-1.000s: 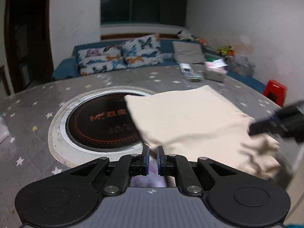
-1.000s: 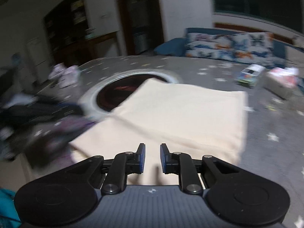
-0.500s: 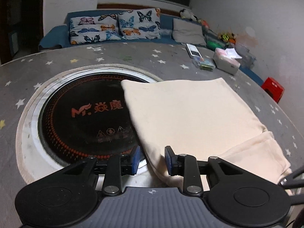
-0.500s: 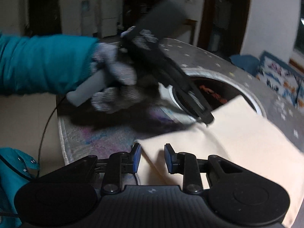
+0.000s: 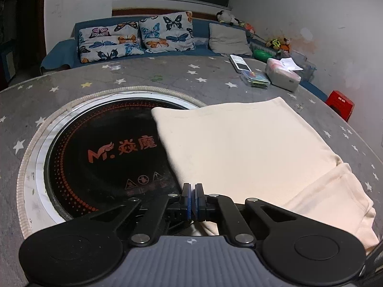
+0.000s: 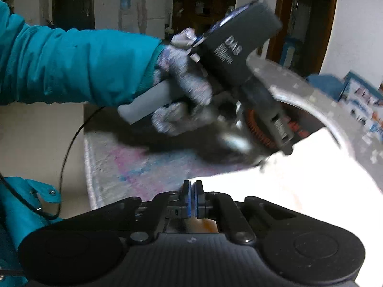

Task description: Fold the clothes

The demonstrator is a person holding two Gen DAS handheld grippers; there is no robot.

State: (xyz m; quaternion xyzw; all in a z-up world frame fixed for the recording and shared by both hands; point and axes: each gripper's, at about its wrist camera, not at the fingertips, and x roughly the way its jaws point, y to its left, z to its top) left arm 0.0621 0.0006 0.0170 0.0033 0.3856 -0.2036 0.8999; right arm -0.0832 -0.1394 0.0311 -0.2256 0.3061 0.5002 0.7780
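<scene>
My left gripper (image 5: pixel 192 199) is black, with blue pads (image 5: pixel 189 201), silver screws (image 5: pixel 140 238) and a ribbed grey body. My right gripper (image 6: pixel 192 201) matches it. I wear a teal padded sleeve (image 6: pixel 71 67) and a speckled grey knit glove (image 6: pixel 184 95); a thin black cable (image 6: pixel 71 143) trails down

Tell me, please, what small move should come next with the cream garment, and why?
Probably lift both near corners and carry them away, toward the far hem: the left gripper and right gripper look pinched shut at the cream garment's near edge.
</scene>
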